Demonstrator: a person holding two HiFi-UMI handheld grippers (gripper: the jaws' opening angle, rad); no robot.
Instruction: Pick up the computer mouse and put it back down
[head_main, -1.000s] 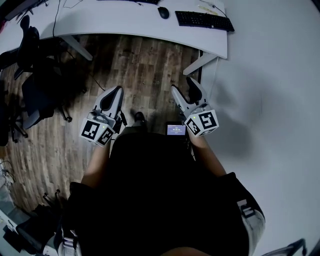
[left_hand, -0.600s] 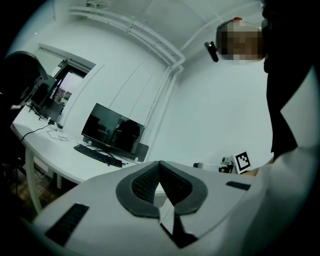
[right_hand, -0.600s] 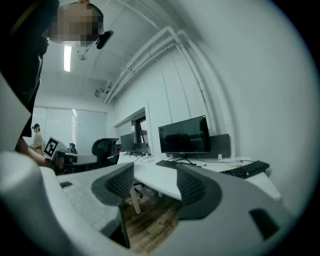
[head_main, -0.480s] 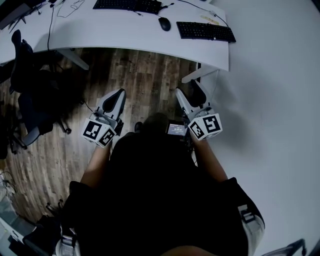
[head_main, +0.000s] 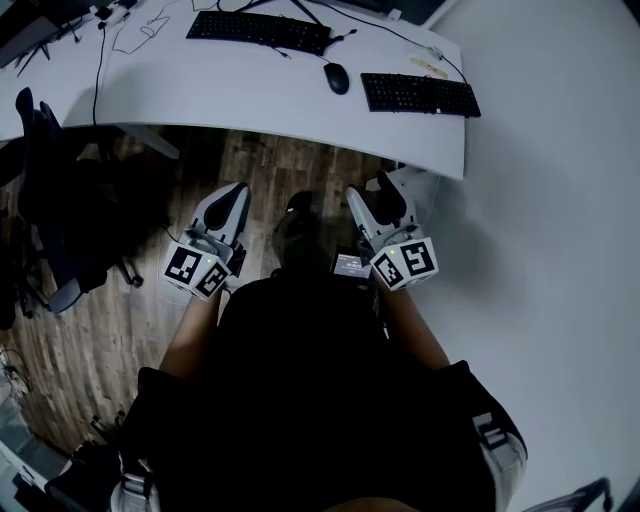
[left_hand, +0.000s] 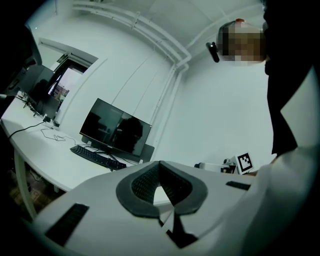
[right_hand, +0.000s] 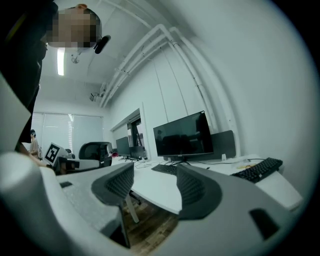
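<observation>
Computer mouse (head_main: 337, 77) sits on white tabletop (head_main: 250, 95), between keyboard (head_main: 258, 30) and second keyboard (head_main: 420, 95) on same tabletop. Nothing touches it. My left hand-held gripper (head_main: 232, 190): jaws closed tip to tip, nothing between. My right hand-held gripper (head_main: 372, 192): jaws wide apart, empty. I hold both short of tabletop's near edge, over wood floor (head_main: 290, 160), pointing toward tabletop, well apart from mouse.

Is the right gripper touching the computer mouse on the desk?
Apart. The head view shows the right gripper at the near edge of the desk, with bare desktop between it and the mouse lying between two keyboards.
</observation>
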